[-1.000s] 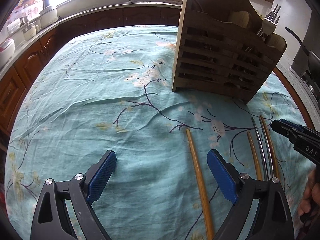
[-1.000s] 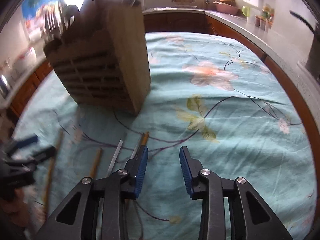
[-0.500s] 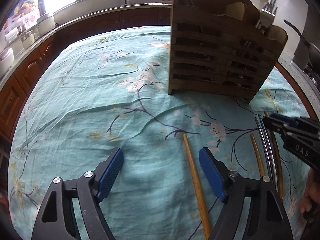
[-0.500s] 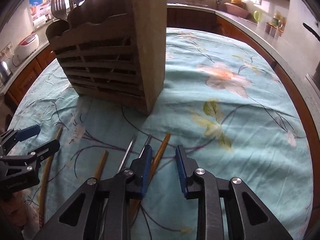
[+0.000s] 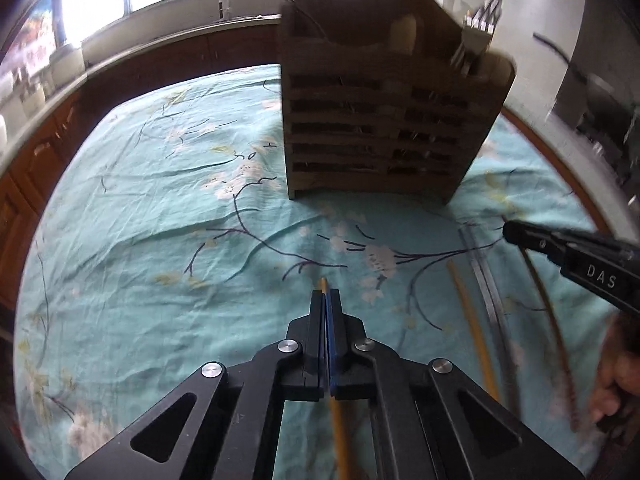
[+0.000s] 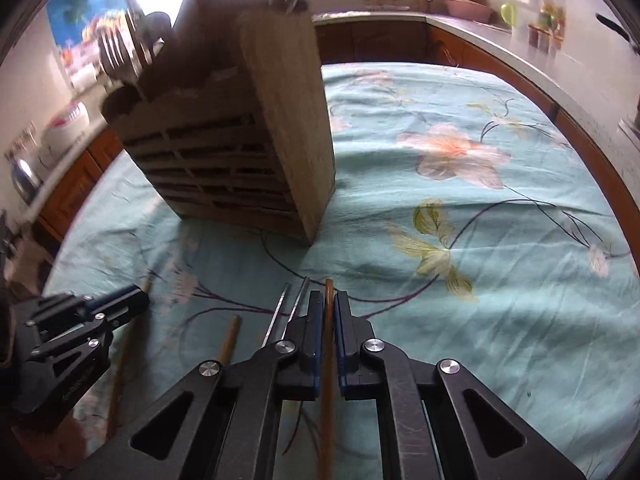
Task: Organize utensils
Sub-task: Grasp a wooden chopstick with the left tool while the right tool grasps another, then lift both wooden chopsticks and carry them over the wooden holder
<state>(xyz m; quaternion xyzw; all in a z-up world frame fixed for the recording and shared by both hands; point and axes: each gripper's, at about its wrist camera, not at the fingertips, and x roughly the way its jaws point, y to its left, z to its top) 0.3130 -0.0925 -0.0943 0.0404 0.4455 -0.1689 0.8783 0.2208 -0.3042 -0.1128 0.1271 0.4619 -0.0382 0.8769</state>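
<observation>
Both grippers are clamped on chopsticks that lie on the teal floral tablecloth [image 5: 160, 240] in front of the slatted wooden utensil holder [image 5: 384, 128], so the step in hand looks like the lift that comes before dropping each stick into the holder. The left gripper [image 5: 327, 300] has its jaws pressed together on a yellow bamboo chopstick [image 5: 338, 420], pinching it near its far end, with only the tip poking out towards the holder. The right gripper [image 6: 329, 308] pinches a darker brown chopstick [image 6: 327, 400] in the same way, close to the tip that points at the holder. Just to the left of that brown stick, still in front of the holder, lie a pair of thin metal chopsticks [image 6: 282, 312] and another bamboo chopstick [image 6: 230, 340], none of them held. Since both grips sit near one end, the long free part of each stick will likely droop or swing on the way up; a slow, level rise should keep it from dragging the cloth or knocking the loose sticks beside it. The holder already carries forks [image 6: 116, 52] and other utensils in its left compartments, so I would tip each stick upright over a compartment with room, lower it tip first, and release only once it is inside the rim.
</observation>
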